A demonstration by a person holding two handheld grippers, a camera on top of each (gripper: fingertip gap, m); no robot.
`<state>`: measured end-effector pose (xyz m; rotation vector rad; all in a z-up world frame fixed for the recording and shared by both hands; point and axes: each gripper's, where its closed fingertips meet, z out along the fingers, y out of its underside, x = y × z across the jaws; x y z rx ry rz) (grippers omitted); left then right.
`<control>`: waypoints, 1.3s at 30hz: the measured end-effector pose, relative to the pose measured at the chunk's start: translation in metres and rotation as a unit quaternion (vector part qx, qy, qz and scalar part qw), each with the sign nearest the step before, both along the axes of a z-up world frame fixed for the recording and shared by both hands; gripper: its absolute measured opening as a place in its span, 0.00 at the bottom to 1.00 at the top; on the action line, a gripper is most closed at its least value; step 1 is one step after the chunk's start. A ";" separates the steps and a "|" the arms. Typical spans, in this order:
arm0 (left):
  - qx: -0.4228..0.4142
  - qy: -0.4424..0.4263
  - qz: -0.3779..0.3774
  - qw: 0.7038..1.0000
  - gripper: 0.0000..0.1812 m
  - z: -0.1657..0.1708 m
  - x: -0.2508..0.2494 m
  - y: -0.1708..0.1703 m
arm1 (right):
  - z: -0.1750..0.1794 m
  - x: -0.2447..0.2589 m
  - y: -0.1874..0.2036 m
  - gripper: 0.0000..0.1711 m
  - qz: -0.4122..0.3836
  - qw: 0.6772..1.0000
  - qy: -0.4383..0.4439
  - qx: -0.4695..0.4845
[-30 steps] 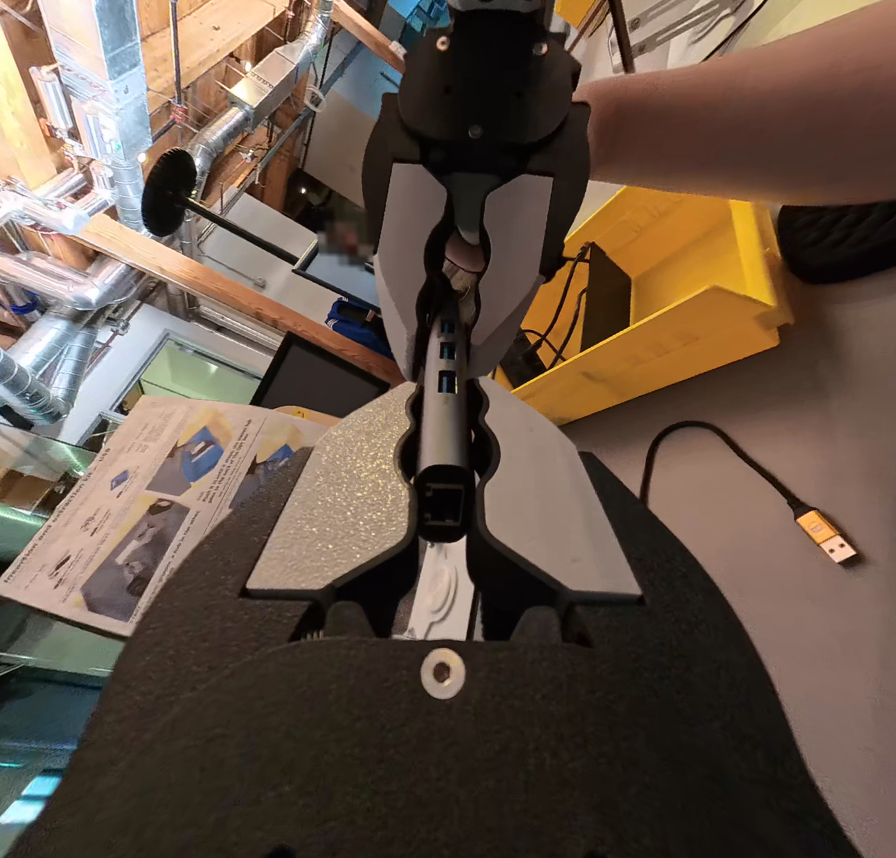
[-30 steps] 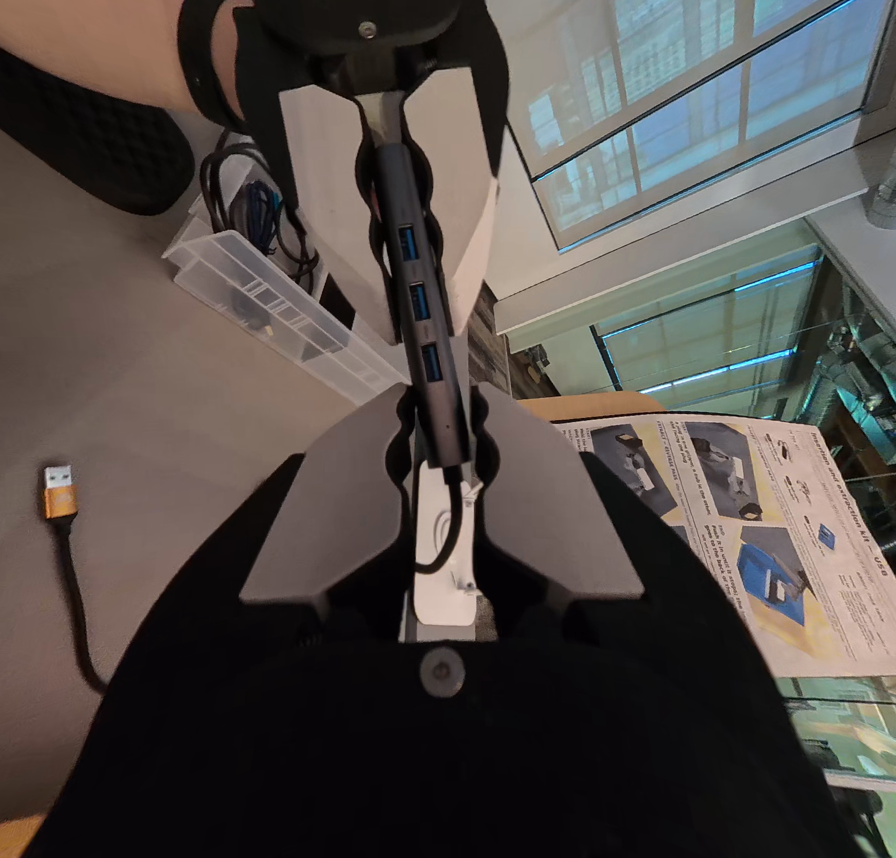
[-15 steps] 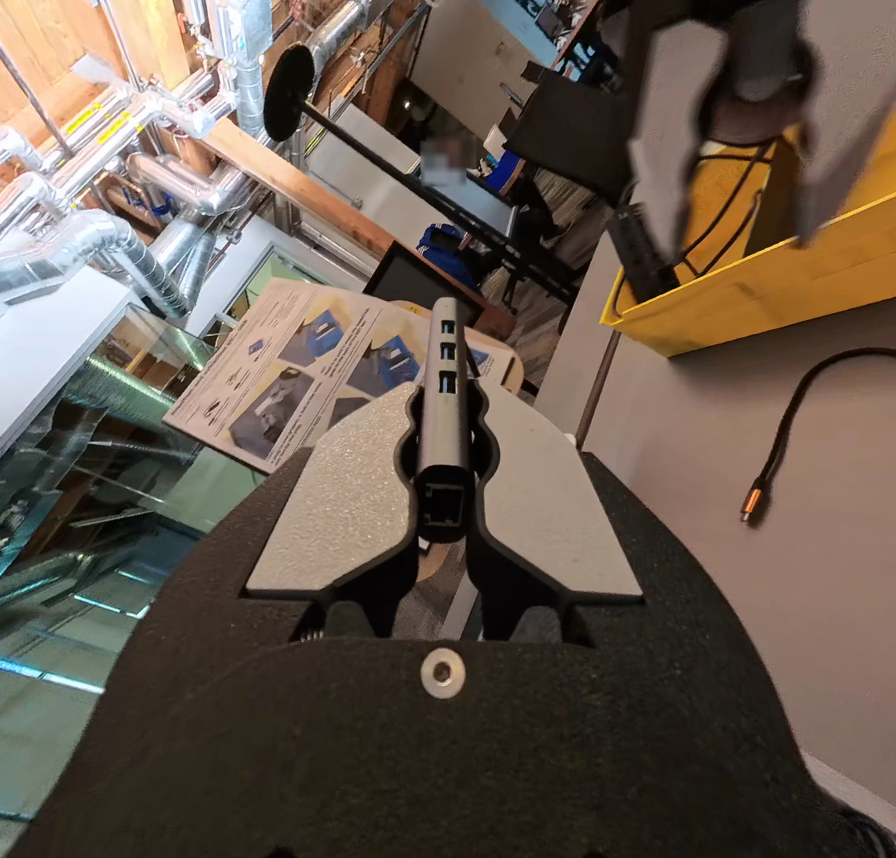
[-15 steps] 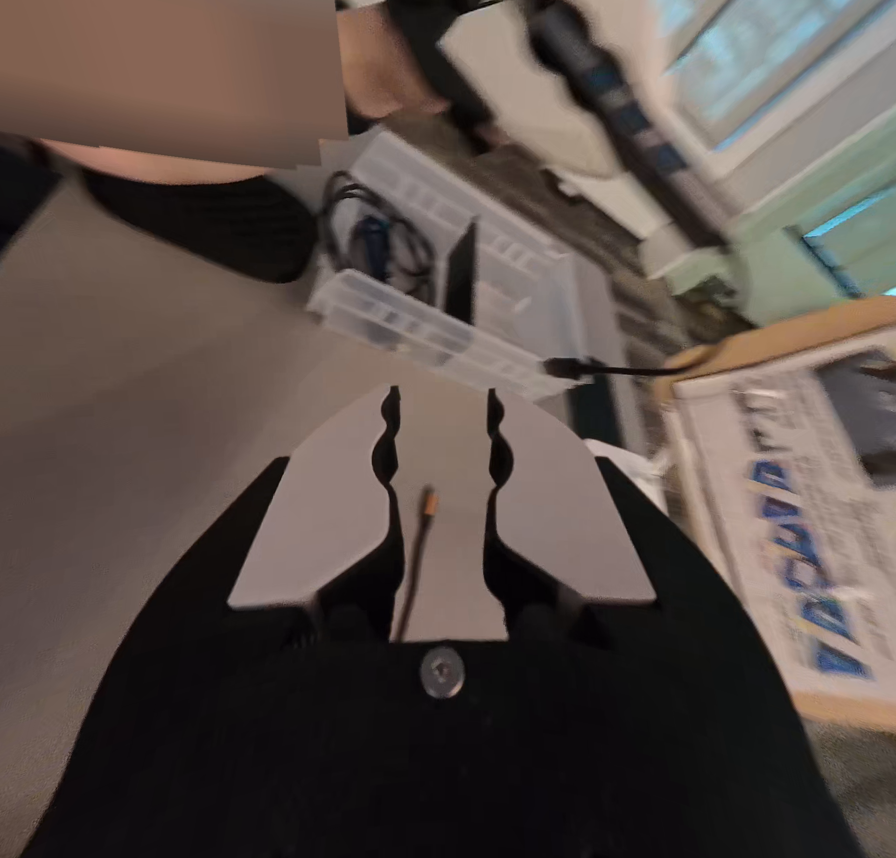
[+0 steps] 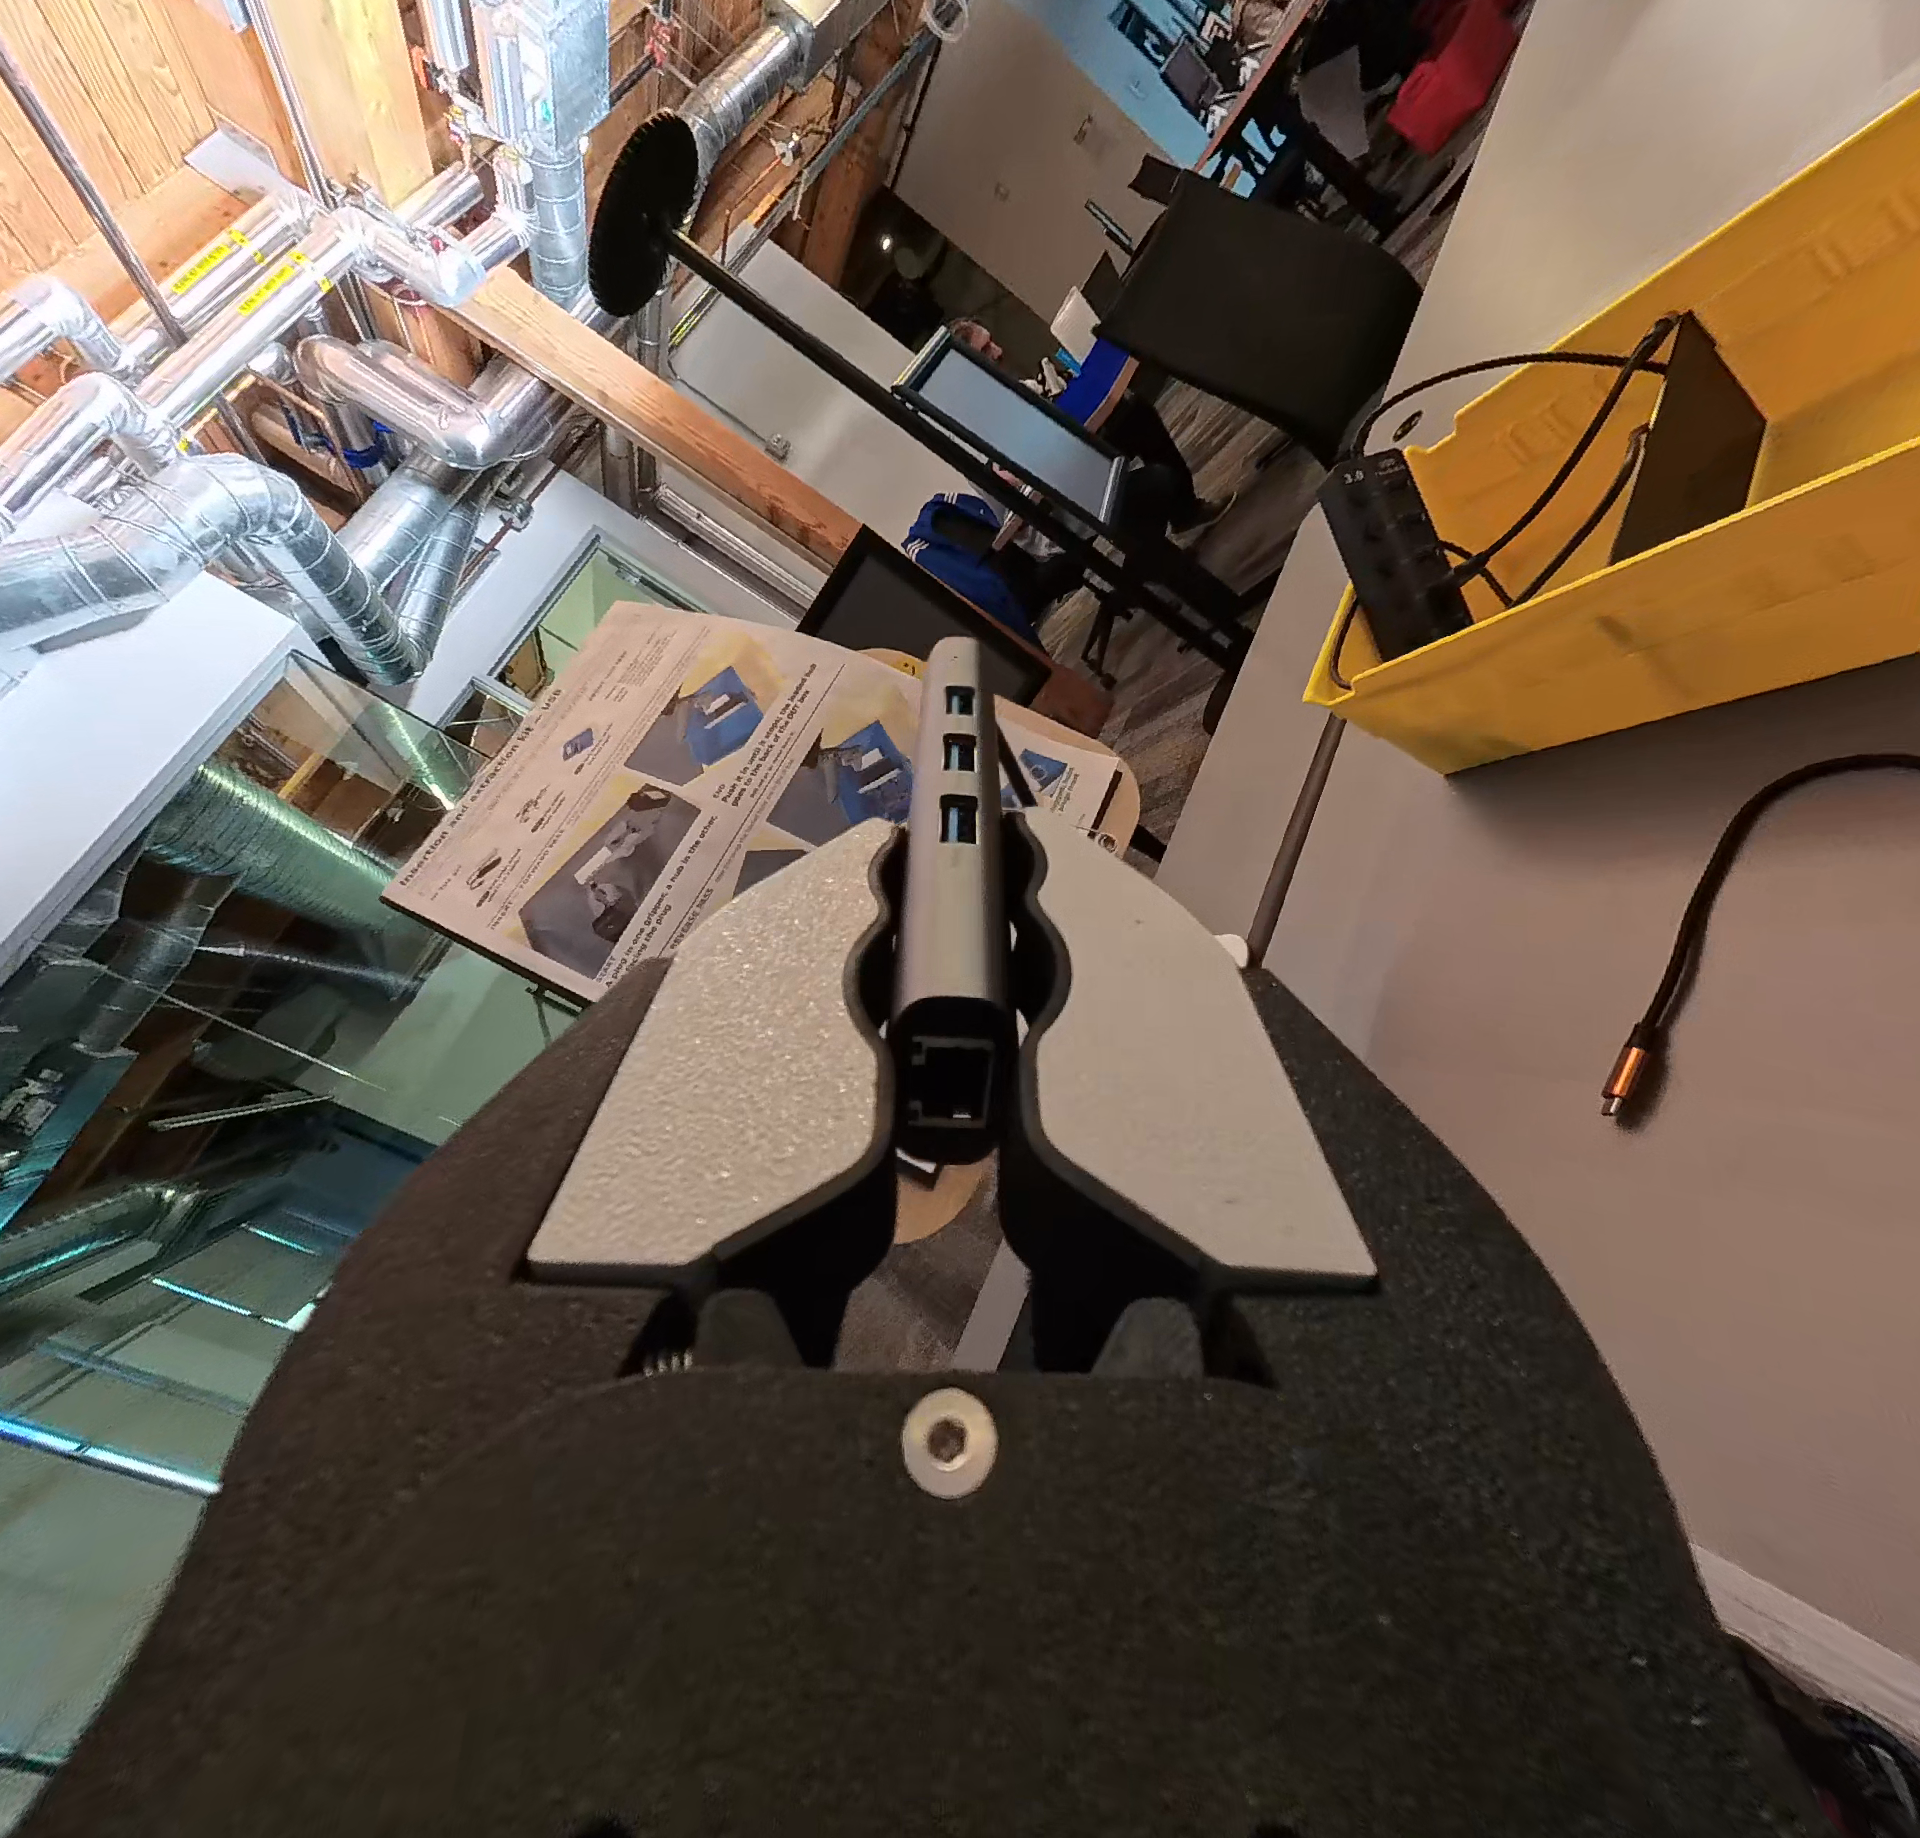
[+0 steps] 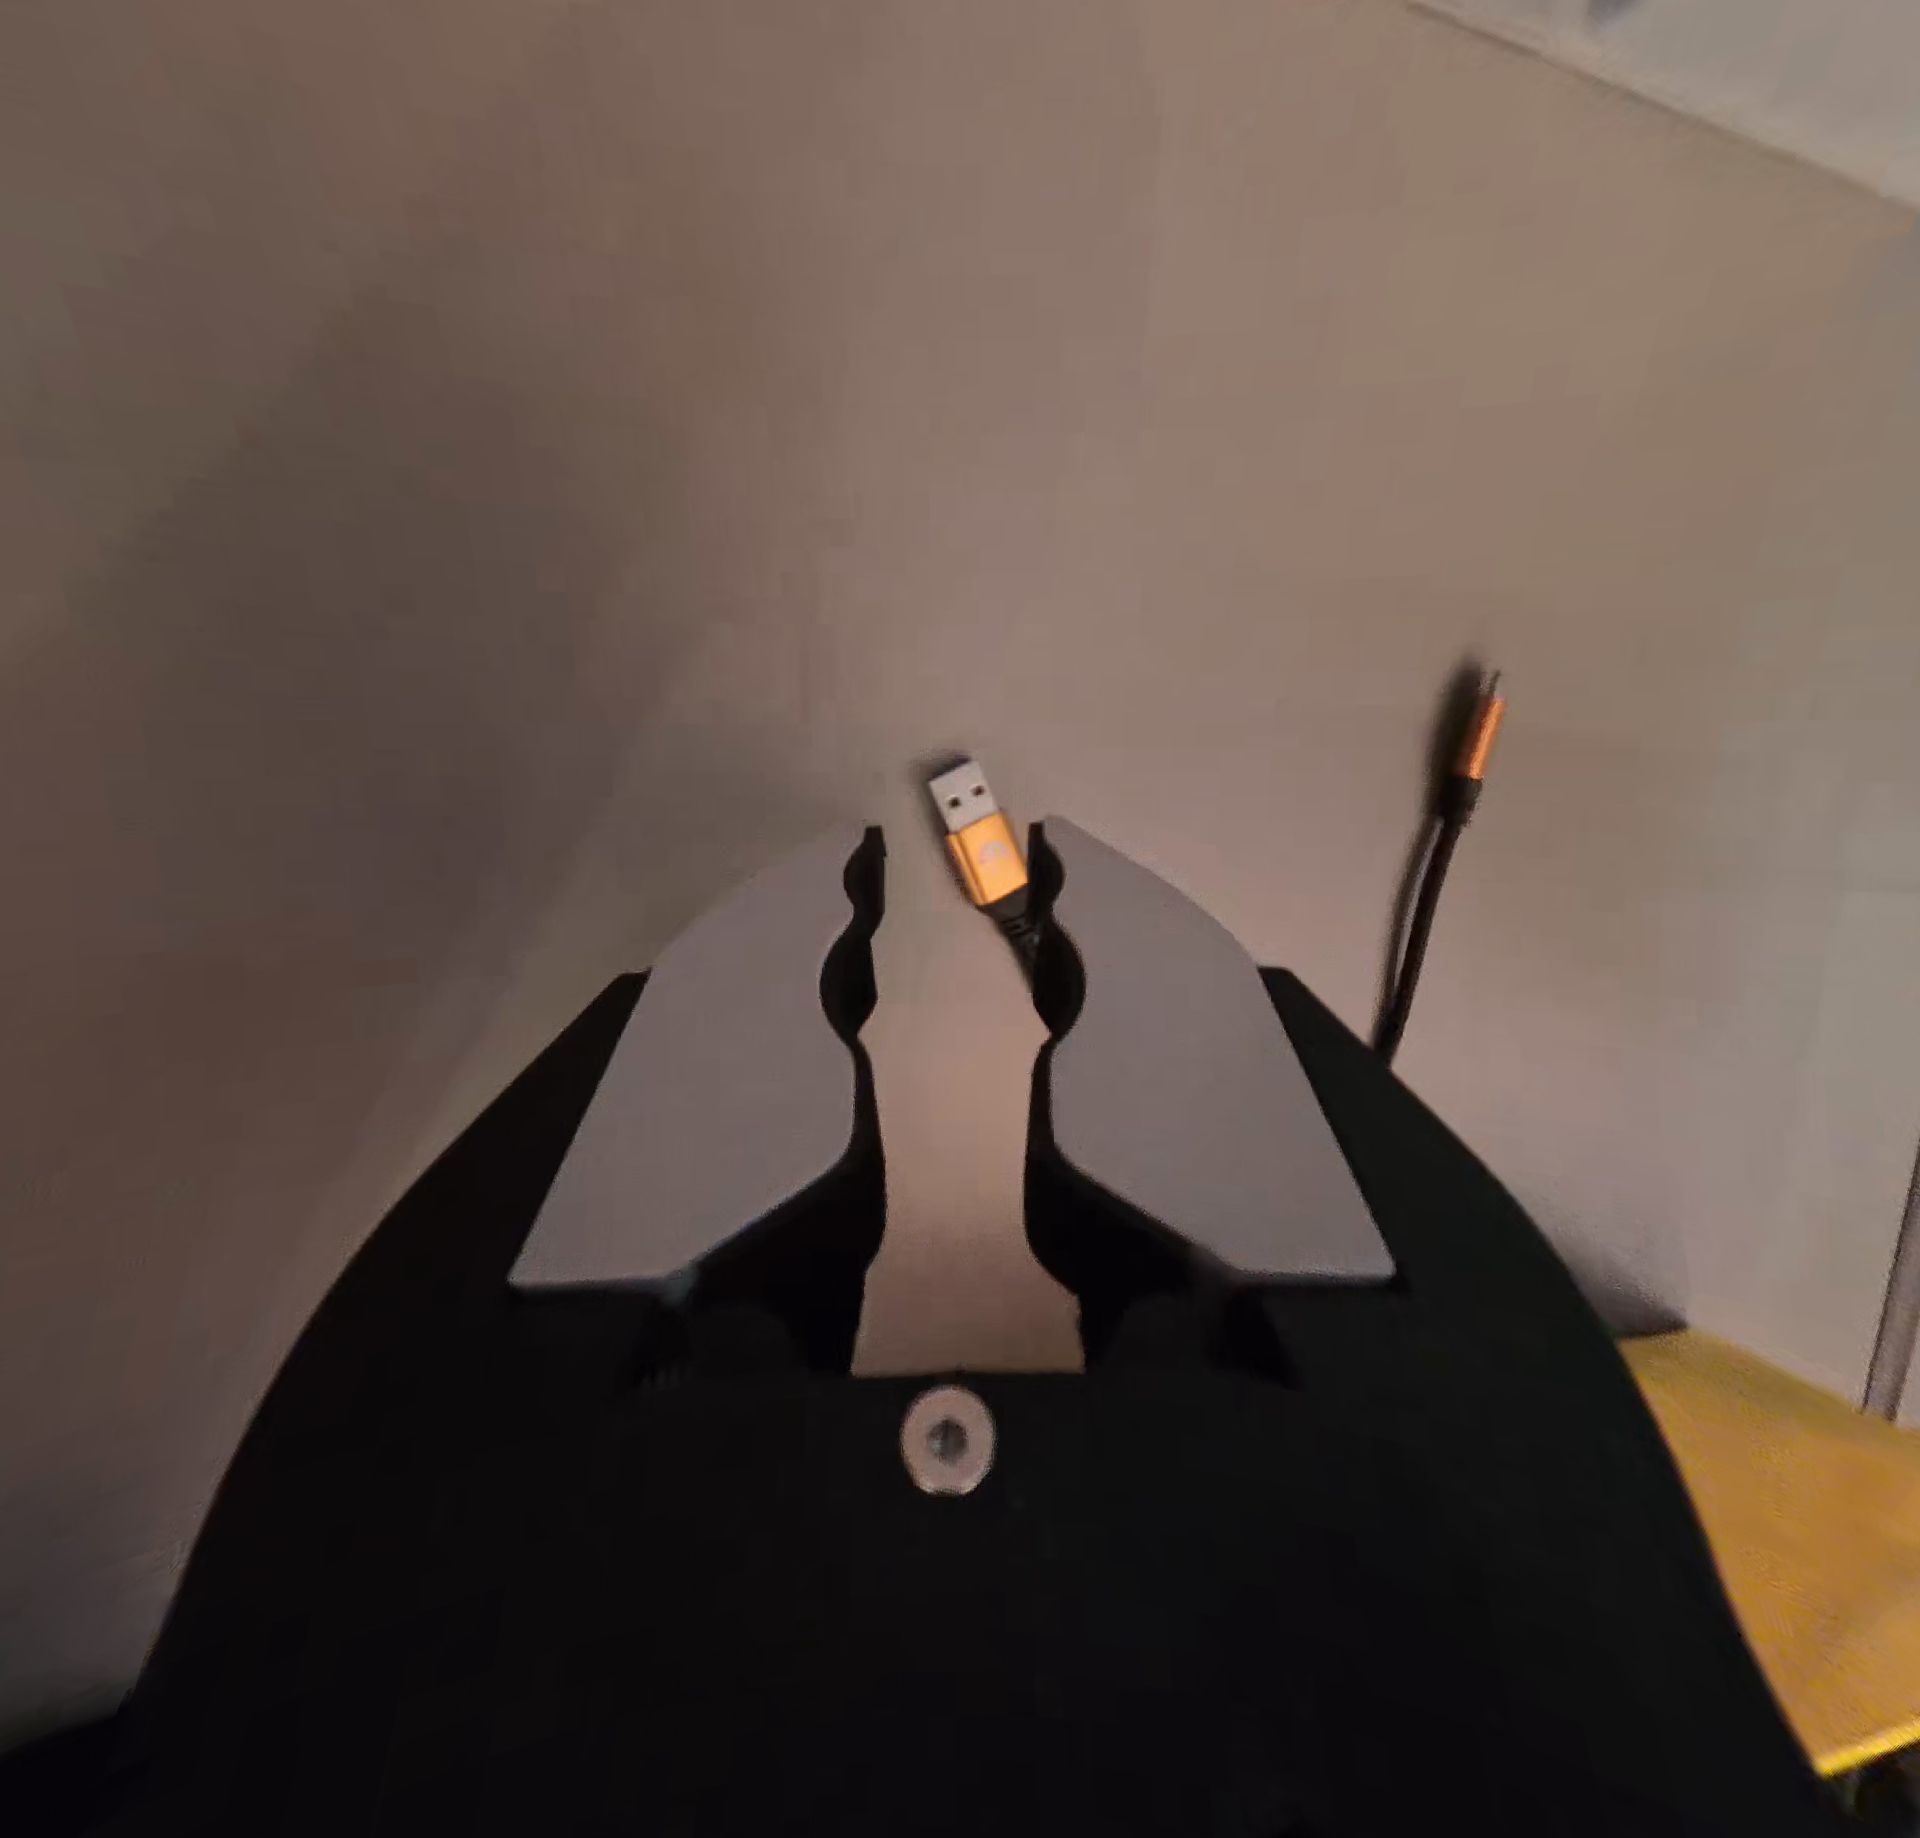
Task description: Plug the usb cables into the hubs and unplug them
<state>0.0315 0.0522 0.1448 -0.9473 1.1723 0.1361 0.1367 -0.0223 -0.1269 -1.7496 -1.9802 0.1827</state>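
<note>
My left gripper (image 5: 954, 832) is shut on a slim grey USB hub (image 5: 951, 822) and holds it in the air, its three blue ports facing up and its network socket toward the camera. My right gripper (image 6: 954, 832) is open and empty, pointing down at the grey table (image 6: 623, 438). An orange USB-A plug (image 6: 977, 846) on a black cable lies on the table between its fingertips, close to the right finger. The cable's other end, a small orange plug (image 6: 1475, 744), lies to the right. That small plug also shows in the left wrist view (image 5: 1623, 1069).
A yellow bin (image 5: 1662, 645) on the table holds a black hub (image 5: 1397, 552) with cables. A printed sheet (image 5: 644, 801) stands beyond the held hub. A yellow surface (image 6: 1787, 1476) shows at the lower right of the right wrist view.
My right gripper let go of the hub, opened, swung away and came down over the orange USB-A plug. My left gripper kept hold of the hub and tilted.
</note>
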 end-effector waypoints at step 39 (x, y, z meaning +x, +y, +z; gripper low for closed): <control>-0.004 0.014 -0.019 1.000 0.09 -0.005 0.019 -0.008 | -0.027 -0.043 -0.011 0.16 0.025 0.978 0.106 -0.176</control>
